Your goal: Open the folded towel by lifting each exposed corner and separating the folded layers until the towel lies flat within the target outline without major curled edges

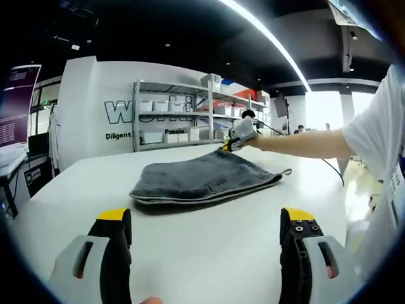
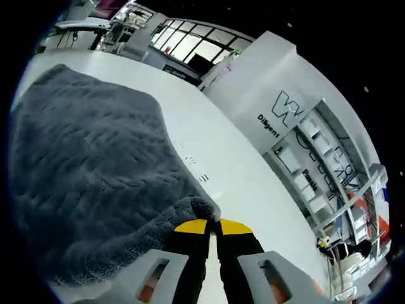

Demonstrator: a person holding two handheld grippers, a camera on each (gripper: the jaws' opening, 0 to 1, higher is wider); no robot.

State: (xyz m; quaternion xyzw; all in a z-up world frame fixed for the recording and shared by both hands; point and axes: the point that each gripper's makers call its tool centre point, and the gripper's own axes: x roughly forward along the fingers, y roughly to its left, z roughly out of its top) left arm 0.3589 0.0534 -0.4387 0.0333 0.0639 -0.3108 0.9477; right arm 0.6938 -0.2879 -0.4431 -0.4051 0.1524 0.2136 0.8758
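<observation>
The large white table (image 1: 209, 247) with rounded corners carries the work piece; its surface is smooth and glossy. In the right gripper view a few small dark marks (image 2: 190, 158) sit on the tabletop just beside the cloth's edge.

The dark grey plush towel (image 1: 205, 178) lies folded near the middle of the table, toward its far side in the left gripper view. It is a thick, flattish bundle: stacked layers show along the near edge as parallel seams. The pile is deep and ribbed in a wavy pattern, clearest in the right gripper view (image 2: 88, 171). A small loop or tab (image 1: 286, 171) sticks out at the right-hand end. The far corner of the top layer is raised off the bundle.

A metal shelf unit (image 1: 183, 114) with white boxes stands against the white wall behind the table, next to dark lettering.

The left gripper (image 1: 205, 231), grey with yellow-tipped black jaws, hangs over bare tabletop short of the towel, jaws spread wide with nothing between them.

The right gripper (image 2: 214, 227) has its yellow-tipped jaws pressed together on a corner of the towel, the plush edge curling over the tips. In the left gripper view it is seen at the towel's far corner (image 1: 235, 140), with a bare forearm (image 1: 297, 143) reaching in from the right.
</observation>
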